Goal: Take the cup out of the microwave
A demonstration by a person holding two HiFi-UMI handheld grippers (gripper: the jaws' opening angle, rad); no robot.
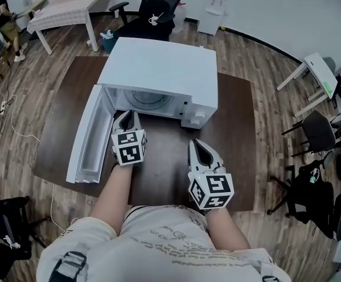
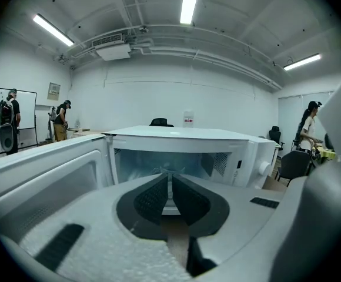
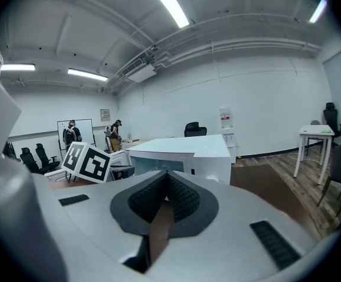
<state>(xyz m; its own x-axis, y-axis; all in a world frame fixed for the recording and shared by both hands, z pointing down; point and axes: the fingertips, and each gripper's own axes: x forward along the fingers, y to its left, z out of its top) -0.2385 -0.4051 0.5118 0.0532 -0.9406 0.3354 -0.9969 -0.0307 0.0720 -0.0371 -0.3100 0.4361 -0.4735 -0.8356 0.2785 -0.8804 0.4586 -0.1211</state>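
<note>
Two grippers, both clenched on nothing. The left gripper [image 1: 127, 114] sits at the mouth of the microwave [image 1: 170, 69], pointing into the cavity. Its own view shows the jaws pressed together. The right gripper [image 1: 199, 144] hangs over the surface [image 1: 241, 128] at 4 o'clock of the left one, jaws likewise together and empty. The door [image 1: 91, 131] is swung wide toward 8 o'clock.

No view shows the cup clearly. The head view gives only a round turntable [image 1: 149, 98] under the cavity roof. The left gripper view gives a pale bluish interior with the jaw tips covering its centre. Judgement: the cup, if inside, stands on the turntable behind that cover.

Handling, judged: a rigid, light, smooth-walled vessel, breakable, prone to slip in a weak pinch and to tip if nudged. The left gripper needs its jaws released before entry. Best hold is across the wall just under the rim, or on a handle if one faces the opening. Then lift clear and draw out toward 6 o'clock, below the roof.
</note>
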